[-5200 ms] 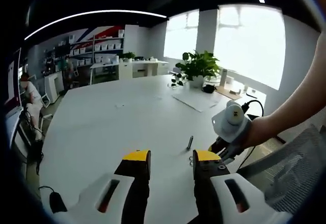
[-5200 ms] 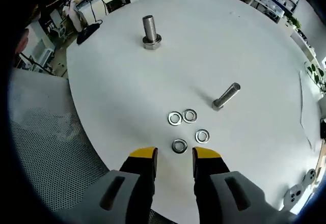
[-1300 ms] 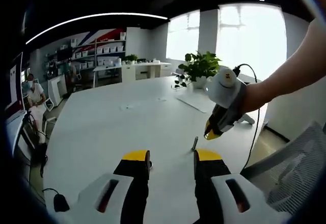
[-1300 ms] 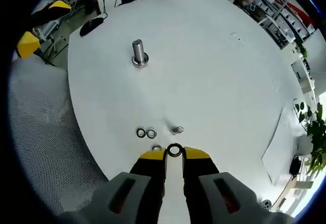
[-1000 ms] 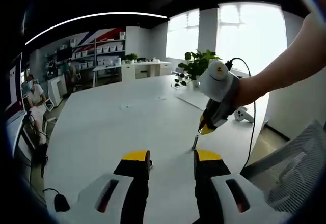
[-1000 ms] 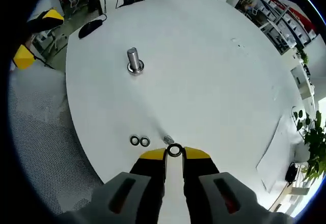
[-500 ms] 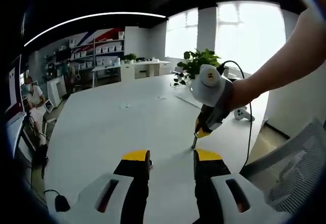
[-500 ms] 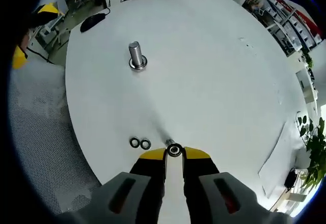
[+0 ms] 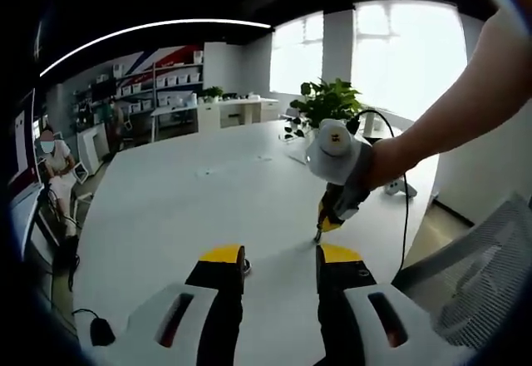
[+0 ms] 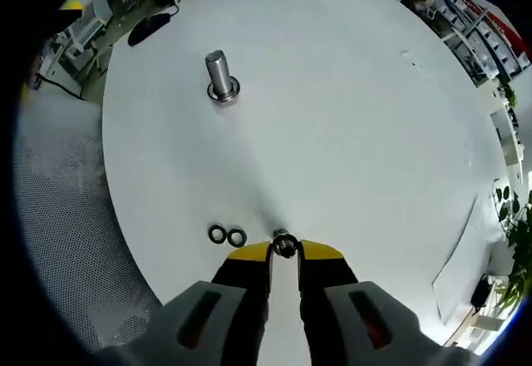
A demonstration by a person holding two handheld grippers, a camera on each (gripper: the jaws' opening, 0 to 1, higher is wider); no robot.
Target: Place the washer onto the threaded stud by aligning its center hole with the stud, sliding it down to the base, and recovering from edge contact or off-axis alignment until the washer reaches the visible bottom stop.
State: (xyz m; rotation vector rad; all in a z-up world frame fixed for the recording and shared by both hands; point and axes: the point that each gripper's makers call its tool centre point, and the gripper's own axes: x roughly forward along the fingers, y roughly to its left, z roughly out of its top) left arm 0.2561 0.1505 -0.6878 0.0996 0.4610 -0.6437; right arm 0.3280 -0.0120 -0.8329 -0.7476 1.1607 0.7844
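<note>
Over a round white table [image 10: 349, 116], the left gripper [image 9: 280, 255] hangs with its yellow-tipped jaws parted and nothing between them. At its two o'clock in the left gripper view, the right gripper [image 9: 331, 220], in a person's hand [image 9: 378, 160], points down at the tabletop. In the right gripper view, two loose washers [image 10: 227, 235] lie touching each other at about seven o'clock, just beside that gripper's yellow tips. An upright threaded stud [image 10: 220, 76] stands on its base at eleven o'clock, well apart from them. At six o'clock, the jaws of the right gripper [image 10: 284, 249] are clamped on a washer [image 10: 284, 246], held directly over the end of another stud [image 10: 277, 234].
</note>
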